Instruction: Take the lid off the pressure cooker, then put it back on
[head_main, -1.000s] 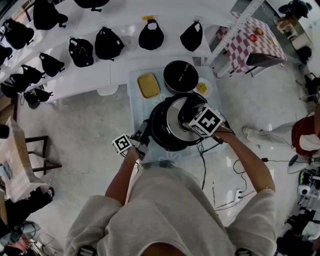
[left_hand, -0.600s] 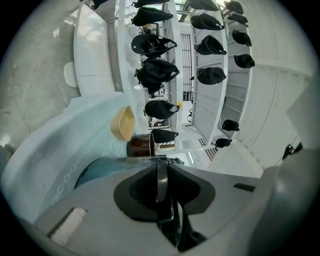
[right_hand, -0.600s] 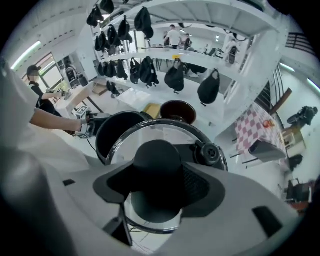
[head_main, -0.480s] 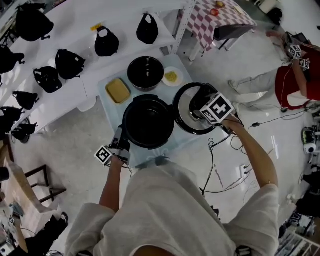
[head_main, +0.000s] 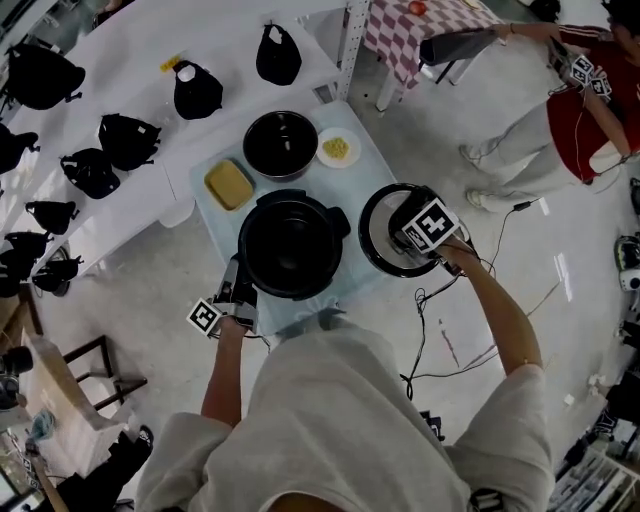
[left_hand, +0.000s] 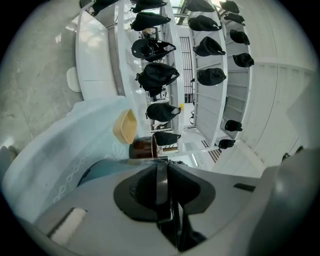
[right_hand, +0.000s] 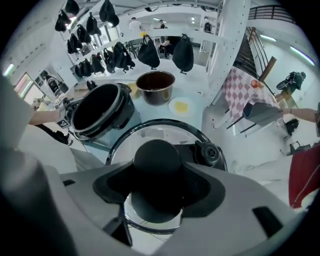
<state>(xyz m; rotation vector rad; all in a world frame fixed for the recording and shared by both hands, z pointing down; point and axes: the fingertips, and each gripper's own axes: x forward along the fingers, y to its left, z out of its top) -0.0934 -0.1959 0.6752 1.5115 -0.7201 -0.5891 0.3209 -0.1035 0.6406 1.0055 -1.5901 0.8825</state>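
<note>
While the pale blue bench carries everything, the pressure cooker is the biggest thing on it, standing uncovered near the bench's front edge with its dark inside showing. Its lid is off and sits at the cooker's 3 o'clock, just beside the body and reaching past the bench's right edge; whether it rests on the bench or hangs clear I cannot tell. At the cooker's 12 o'clock stands a dark bowl, with a small plate of something yellow at 1 o'clock and a yellow block at 10 o'clock.

The right hand-held gripper points steeply down onto the lid. In the right gripper view its jaws stand wide apart and clasp the lid's round black knob from both sides, pads pressed to it.

The left hand-held gripper lies level at the cooker's 7 o'clock. In the left gripper view its jaws are nearly together, pinching a thin black side handle of the cooker between the pads.
</note>
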